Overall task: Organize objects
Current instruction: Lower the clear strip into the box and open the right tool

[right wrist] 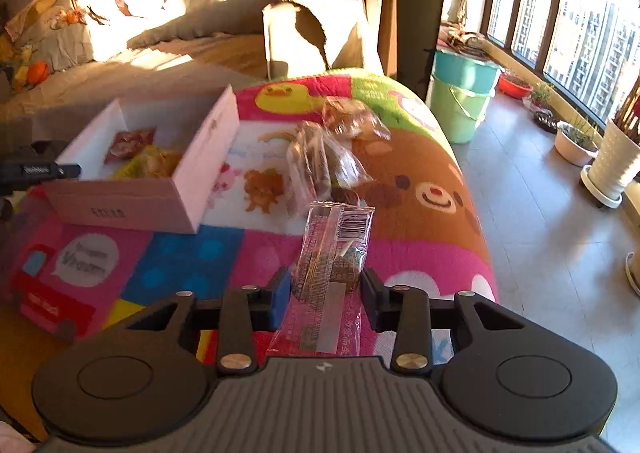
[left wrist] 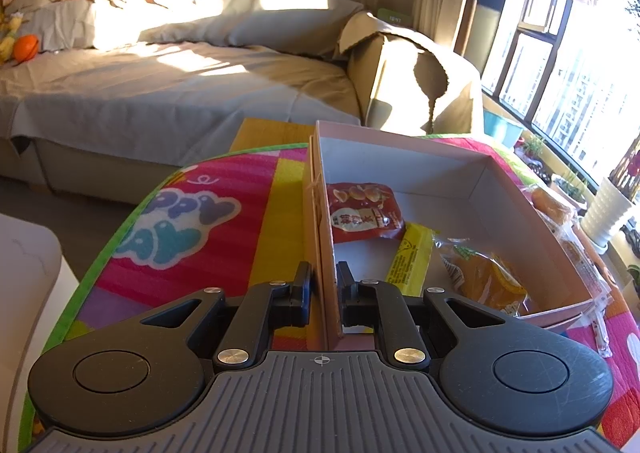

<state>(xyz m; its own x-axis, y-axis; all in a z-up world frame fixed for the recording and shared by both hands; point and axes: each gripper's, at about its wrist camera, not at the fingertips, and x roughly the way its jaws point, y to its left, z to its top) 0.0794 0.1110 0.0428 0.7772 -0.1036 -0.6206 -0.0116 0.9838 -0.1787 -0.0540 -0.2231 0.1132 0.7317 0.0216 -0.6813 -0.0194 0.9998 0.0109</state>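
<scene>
A pink cardboard box [left wrist: 516, 189] stands on a colourful play mat [left wrist: 224, 221]. It holds a red snack packet [left wrist: 364, 213], a yellow packet [left wrist: 412, 259] and an orange bread packet [left wrist: 486, 279]. My left gripper [left wrist: 325, 293] is shut on the box's left wall, one finger on each side. In the right wrist view the box [right wrist: 132, 201] sits at the left. My right gripper [right wrist: 326, 293] holds a clear pink-printed snack packet [right wrist: 334, 253] between its fingers above the mat. Two clear wrapped snacks [right wrist: 320, 161] [right wrist: 352, 117] lie further off.
A grey-covered sofa [left wrist: 160, 73] runs behind the mat, with an orange toy [left wrist: 26, 47]. Green and blue buckets [right wrist: 460, 97] and plant pots [right wrist: 612, 165] stand on the floor by the window at the right. More packets [left wrist: 560, 213] lie outside the box's right wall.
</scene>
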